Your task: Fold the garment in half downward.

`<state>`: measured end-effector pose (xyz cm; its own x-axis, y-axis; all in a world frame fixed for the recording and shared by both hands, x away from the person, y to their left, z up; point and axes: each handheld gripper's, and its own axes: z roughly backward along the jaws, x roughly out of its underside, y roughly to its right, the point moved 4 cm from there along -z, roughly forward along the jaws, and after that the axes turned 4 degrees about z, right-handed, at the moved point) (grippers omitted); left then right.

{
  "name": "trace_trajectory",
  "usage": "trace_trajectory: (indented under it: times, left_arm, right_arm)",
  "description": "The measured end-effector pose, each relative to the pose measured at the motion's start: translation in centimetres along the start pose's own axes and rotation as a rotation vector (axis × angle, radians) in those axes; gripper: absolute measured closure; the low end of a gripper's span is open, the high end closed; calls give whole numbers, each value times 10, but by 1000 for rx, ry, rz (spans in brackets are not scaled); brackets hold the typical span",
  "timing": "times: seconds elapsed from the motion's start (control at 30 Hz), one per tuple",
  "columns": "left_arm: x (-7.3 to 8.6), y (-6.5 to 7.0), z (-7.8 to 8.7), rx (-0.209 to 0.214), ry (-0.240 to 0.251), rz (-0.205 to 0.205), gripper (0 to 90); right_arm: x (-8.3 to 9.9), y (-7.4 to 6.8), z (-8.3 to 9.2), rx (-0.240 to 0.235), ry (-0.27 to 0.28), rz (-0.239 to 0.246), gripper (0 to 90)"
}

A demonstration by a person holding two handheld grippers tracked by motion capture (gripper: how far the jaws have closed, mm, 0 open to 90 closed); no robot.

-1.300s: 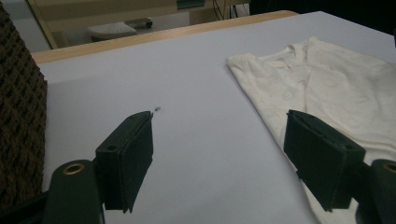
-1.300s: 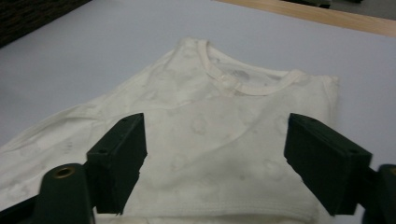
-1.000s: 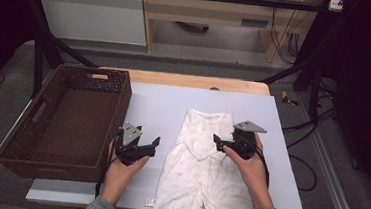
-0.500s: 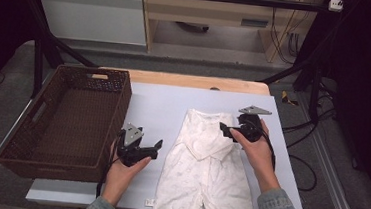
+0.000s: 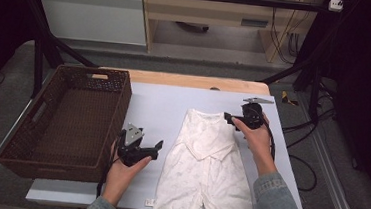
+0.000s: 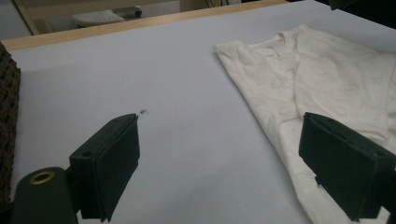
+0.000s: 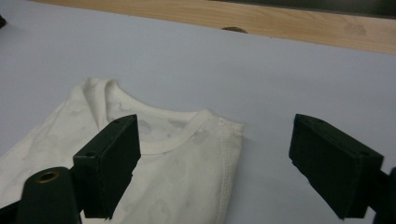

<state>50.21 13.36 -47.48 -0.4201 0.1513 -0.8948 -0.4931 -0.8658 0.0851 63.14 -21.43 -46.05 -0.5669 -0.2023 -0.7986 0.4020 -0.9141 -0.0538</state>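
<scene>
High view takes in the pale table (image 5: 173, 103), wooden strip along its far edge, bare room mid-left. Wicker basket (image 5: 67, 120) overhangs the left edge. White baby garment (image 5: 203, 171) lies right of centre, legs reaching the near edge; no writing readable. Right gripper (image 5: 230, 119) hangs spread at its far right shoulder; left gripper (image 5: 156, 147) spread beside its left side

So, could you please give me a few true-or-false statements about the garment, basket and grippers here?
1. The white garment lies flat on the table. True.
2. The wicker basket holds folded clothes. False: it holds nothing.
3. The right gripper is open beside the garment's collar end. True.
4. The left gripper is shut on the garment. False: its jaws are open, holding nothing.
</scene>
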Motion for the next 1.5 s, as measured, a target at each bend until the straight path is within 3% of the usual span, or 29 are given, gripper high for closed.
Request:
trace_trajectory:
  times: [0.77, 1.0, 1.03, 1.13, 1.17, 1.27, 1.33, 1.4, 1.5]
  left_arm:
    - [-2, 0, 1, 9, -1, 0, 132]
    - [-2, 0, 0, 12, -7, 6, 135]
    - [-2, 0, 0, 13, -8, 7, 136]
    - [-2, 0, 0, 13, -9, 6, 138]
    - [-2, 0, 0, 14, -11, 6, 138]
    - [-2, 2, 0, 14, -11, 0, 140]
    - [-2, 2, 0, 16, -9, 3, 141]
    - [-3, 4, -1, 22, -14, -5, 142]
    - [-3, 4, -1, 21, -16, -12, 148]
  right_arm:
    - [17, 1, -36, -11, -61, -27, 337]
    - [22, -1, -47, -20, -75, -21, 435]
    - [23, -3, -49, -18, -71, -10, 487]
    - [23, -5, -49, -19, -68, -22, 516]
    - [23, -8, -49, -18, -71, -9, 610]
    - [23, -9, -49, 5, -78, 29, 700]
    - [23, -8, -49, 7, -80, 34, 735]
    - [24, -8, -47, -16, -82, 21, 851]
    - [23, -11, -44, -25, -69, 34, 870]
